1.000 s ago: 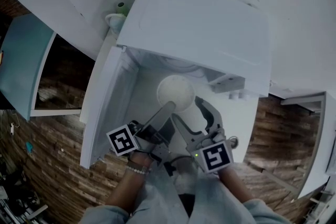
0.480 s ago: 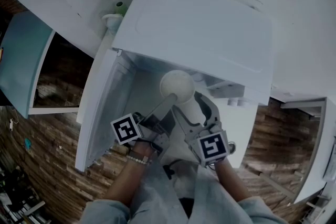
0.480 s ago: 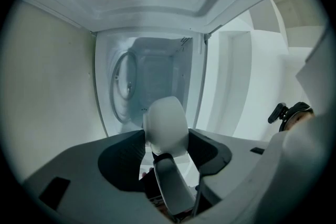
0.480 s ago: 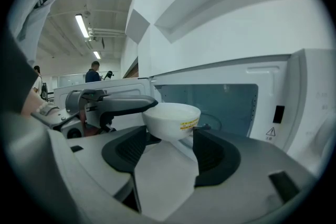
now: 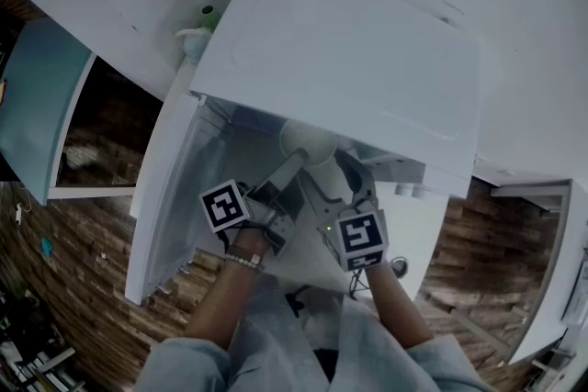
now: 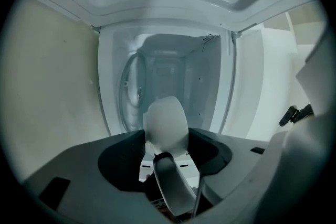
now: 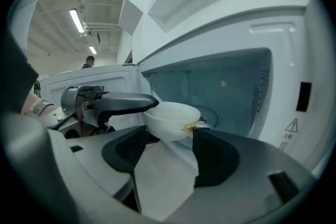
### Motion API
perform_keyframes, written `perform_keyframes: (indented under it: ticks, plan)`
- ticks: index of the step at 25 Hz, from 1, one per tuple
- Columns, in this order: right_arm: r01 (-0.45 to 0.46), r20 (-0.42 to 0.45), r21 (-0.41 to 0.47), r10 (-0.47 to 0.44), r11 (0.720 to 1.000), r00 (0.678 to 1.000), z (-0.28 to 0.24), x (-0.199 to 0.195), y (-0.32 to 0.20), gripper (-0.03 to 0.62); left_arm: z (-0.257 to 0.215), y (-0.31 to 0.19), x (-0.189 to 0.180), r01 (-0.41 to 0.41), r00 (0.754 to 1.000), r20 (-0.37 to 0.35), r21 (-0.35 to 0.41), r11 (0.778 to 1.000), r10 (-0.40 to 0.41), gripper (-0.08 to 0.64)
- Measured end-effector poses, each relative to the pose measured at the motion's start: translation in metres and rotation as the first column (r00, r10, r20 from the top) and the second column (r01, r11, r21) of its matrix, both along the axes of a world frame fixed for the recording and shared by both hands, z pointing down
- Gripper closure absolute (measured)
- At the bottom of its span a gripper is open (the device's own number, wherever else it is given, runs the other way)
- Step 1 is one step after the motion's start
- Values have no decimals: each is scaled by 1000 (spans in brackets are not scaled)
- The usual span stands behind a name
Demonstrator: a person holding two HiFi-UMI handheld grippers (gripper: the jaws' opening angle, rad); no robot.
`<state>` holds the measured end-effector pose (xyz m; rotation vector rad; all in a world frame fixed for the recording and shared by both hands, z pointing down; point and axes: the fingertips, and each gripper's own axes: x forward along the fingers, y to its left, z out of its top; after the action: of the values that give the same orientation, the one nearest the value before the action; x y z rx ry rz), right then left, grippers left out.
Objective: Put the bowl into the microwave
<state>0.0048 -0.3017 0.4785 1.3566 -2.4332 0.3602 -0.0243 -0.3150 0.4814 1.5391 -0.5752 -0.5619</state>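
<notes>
Swung wide at the left side of the microwave [image 5: 340, 60], the door [image 5: 170, 188] was seen fully open, so the cavity [image 7: 226, 81] was left free to be entered. Just right of the door, at the microwave's mouth, the left gripper [image 5: 292, 168] was held with its jaws closed tight on the near rim of the bowl [image 5: 308, 140]. The white bowl was carried level by that one pinch, and it appeared to be empty.

Compared with a second ago, the bowl had been carried forward. It had hung in front of the microwave's opening then, and it was now partly tucked under the front edge of the microwave's top. Both grippers had been brought closer to the opening along with it. From this the insertion was judged to be well under way, though the bowl was not yet set down, since it was held above the cavity floor at the threshold.

Further right, before the microwave's opening, the right gripper [image 7: 170, 136] was held with its jaws spread wide and nothing gripped. The bowl stood just beyond its tips rather than between them.

What remained was judged to be a short push deeper into the microwave, a lowering onto the cavity floor, and a release of the rim.
</notes>
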Motion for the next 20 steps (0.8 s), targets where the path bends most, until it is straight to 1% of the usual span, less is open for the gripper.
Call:
perform_keyframes:
  ticks: [8, 13, 16, 20]
  plan:
    - [-1, -12, -14, 1, 1000, 1000, 15, 2, -18, 310, 17, -16, 2, 18, 999, 29, -30, 999, -17, 316]
    - [-3, -31, -47, 2, 999, 1000, 26, 4, -23, 310, 29, -22, 3, 21, 998, 52, -59, 998, -18, 316]
    - [-10, -28, -50, 9, 999, 1000, 28, 3, -28, 310, 33, -25, 4, 25, 999, 50, -74, 997, -21, 316]
    - [-7, -55, -64, 3, 998, 998, 35, 6, -31, 310, 38, -29, 6, 21, 998, 54, -87, 996, -17, 316]
